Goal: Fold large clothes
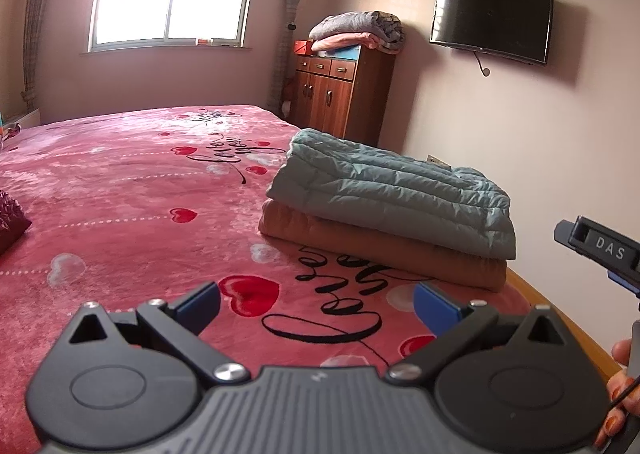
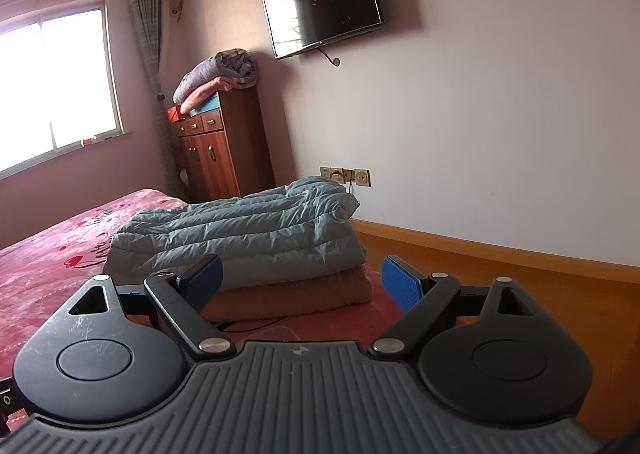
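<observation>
Far left of the stack, at the frame edge: a dark red item (image 1: pixel 10 216) on the bed (image 1: pixel 120 182), cut off, too little showing to tell garment from cushion. Toward the stack from there: open pink cover, nothing spread out for folding. Near side of the stack: left gripper (image 1: pixel 316 304), jaws spread wide, nothing between the blue pads, hovering over the cover and well short of the stack. The stack itself at the bed's right edge: teal quilted jacket (image 1: pixel 394 194) folded and lying squarely on a folded tan garment (image 1: pixel 384 250), edges roughly lined up. Judged from that: two big pieces done and piled, folding apparently finished or between items, unless the dark red thing is next. Right of the stack, from the left camera: the tip of the right gripper (image 2: pixel 302 278) and some fingertips (image 1: pixel 622 350) at the frame edge, mostly cropped. From the right camera: that gripper also gaping wide and empty, aimed at the stack's near end, not touching. Hidden or unclear: the stack's far side, the tan garment's type, the bed surface below both tools, a thin dark cable by the stack's base.
</observation>
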Available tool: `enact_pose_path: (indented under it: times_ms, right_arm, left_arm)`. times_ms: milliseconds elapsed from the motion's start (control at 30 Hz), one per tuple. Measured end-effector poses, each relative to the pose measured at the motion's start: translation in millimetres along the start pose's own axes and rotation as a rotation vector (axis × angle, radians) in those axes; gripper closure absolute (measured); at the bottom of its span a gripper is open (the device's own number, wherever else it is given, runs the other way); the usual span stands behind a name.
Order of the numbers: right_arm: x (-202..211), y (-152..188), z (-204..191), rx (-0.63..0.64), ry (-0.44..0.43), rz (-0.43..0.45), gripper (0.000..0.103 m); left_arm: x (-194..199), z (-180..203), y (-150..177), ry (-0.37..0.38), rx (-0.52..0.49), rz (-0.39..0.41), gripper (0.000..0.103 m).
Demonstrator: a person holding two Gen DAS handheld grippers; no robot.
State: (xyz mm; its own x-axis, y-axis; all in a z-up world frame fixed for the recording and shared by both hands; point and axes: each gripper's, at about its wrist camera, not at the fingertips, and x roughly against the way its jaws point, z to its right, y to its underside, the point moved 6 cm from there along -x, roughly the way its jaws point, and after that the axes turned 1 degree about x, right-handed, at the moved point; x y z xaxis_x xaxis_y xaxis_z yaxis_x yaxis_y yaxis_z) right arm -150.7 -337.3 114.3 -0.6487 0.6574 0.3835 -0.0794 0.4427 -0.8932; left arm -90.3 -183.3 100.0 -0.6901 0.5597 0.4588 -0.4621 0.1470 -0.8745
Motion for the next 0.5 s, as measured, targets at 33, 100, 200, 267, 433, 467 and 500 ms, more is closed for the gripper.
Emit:
enact_pose_path:
  times_ms: [33,100,200,267,433,467,500]
  right_arm:
    - [-0.8,0.7,0.3,-0.001,0.001,-0.002,0.000]
    - [-2.1,2.1,-0.2,-0.001,0.002,-0.007,0.000]
    - [-5.0,4.0,-1.0,-0.001,0.002,-0.014,0.000]
    - [-7.4,4.8,-1.9,0.000,0.001,-0.018,0.000]
    - [-13.9,7.1,-4.1,0.008,-0.001,-0.028,0.000]
    - [-15.9,7.5,-4.1,0.007,-0.001,-0.032,0.000]
    - [-17.2,8.6,-4.4,0.009,-0.001,-0.035,0.000]
  left_arm:
    - [-1.3,0.8,0.2,-0.001,-0.002,-0.001,0.001]
    - [-3.3,0.8,0.6,-0.004,-0.004,-0.004,0.001]
    - [-7.1,0.3,1.0,-0.010,0.001,-0.003,0.001]
    - [-10.4,-0.7,1.6,-0.017,0.000,-0.004,0.001]
    - [-21.3,-6.8,3.2,-0.038,0.012,-0.006,0.001]
    - [-23.3,-7.8,3.8,-0.038,0.012,-0.007,0.001]
    - [-25.3,-9.1,4.4,-0.039,0.012,-0.008,0.001]
